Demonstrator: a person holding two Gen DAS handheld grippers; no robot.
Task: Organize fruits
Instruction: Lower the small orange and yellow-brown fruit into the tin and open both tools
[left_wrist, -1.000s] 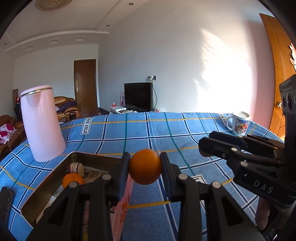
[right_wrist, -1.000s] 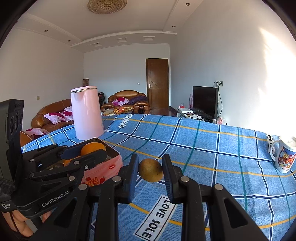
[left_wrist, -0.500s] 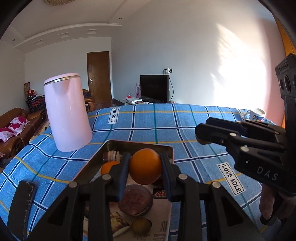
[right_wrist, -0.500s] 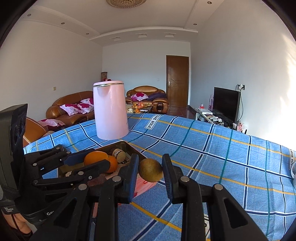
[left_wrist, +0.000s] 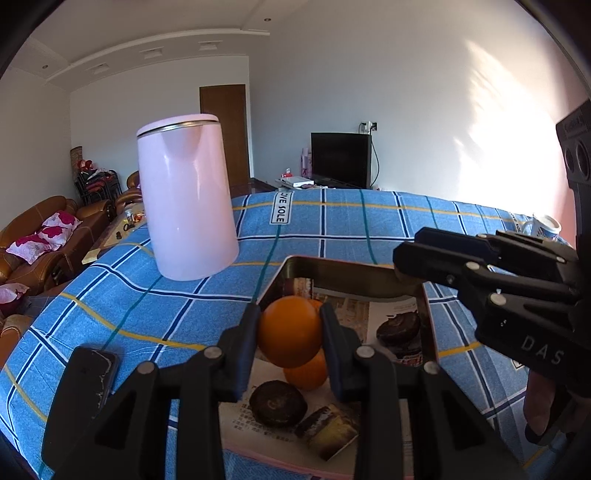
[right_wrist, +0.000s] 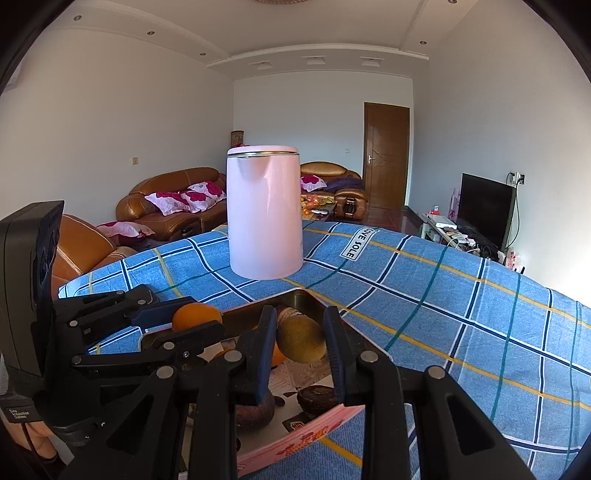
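My left gripper (left_wrist: 290, 332) is shut on an orange (left_wrist: 290, 330) and holds it above the open pink tin box (left_wrist: 332, 264). A second orange (left_wrist: 308, 373) and dark round fruits (left_wrist: 277, 404) lie in the box on printed paper. My right gripper (right_wrist: 301, 338) is shut on a yellow-brown fruit (right_wrist: 302, 339) and holds it over the same box (right_wrist: 303, 441) from the right side. In the right wrist view the left gripper (right_wrist: 197, 325) with its orange (right_wrist: 195, 315) shows at the left. The right gripper's fingers (left_wrist: 461, 266) show at the right of the left wrist view.
A tall pink kettle (left_wrist: 186, 199) stands on the blue checked tablecloth (left_wrist: 332, 221) behind the box. A black phone (left_wrist: 86, 384) lies at the left front edge. A white printed mug (left_wrist: 543, 227) stands at the far right. Sofas (right_wrist: 170, 210) stand beyond the table.
Both grippers have swung left with their fruits, from beside the box to above it. The kettle now looks closer and more central. Both grips are unchanged.
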